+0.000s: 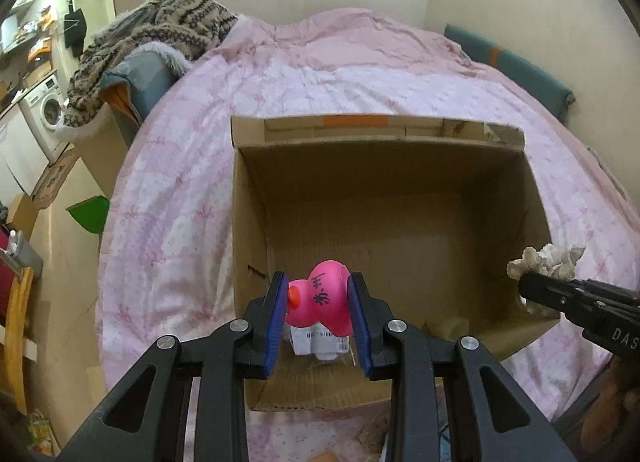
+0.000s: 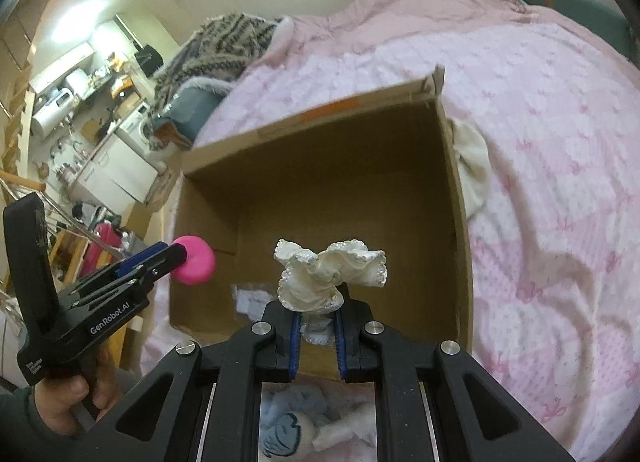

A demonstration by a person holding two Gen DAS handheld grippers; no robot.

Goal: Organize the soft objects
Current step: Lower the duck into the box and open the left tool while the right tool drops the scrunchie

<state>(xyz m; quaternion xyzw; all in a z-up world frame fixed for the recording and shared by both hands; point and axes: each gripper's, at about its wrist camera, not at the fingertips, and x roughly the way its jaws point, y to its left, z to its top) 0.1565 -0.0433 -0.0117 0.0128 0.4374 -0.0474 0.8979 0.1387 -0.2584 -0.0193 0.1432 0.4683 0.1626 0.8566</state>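
Between L gripper (image 1: 318,312) fingers: pink squishy duck toy (image 1: 322,304), orange beak toward L pad, black writing on side. Blue pads clamped on both flanks, gap approx toy's width; white tag hangs below.
Ahead of and under both sets of fingers: open cardboard box (image 1: 384,197) on pink bedspread (image 1: 180,189). Interior mostly bare; only a clear plastic wrapper w/ white label near the close wall, under the duck.
Between R gripper (image 2: 316,328) fingers: cream frilly scrunchie (image 2: 330,276), pinched low, fingers nearly together, ruffles fanning out past tips, above box near edge.
Beyond box R wall, as R wrist cam sees it: cream cloth (image 2: 472,169) on bedspread, untouched. Below R fingers: pale blue plush (image 2: 292,426), partly hidden.
Progress est.: early. Two items held over box, none released; cloth + plush prob. left to collect.
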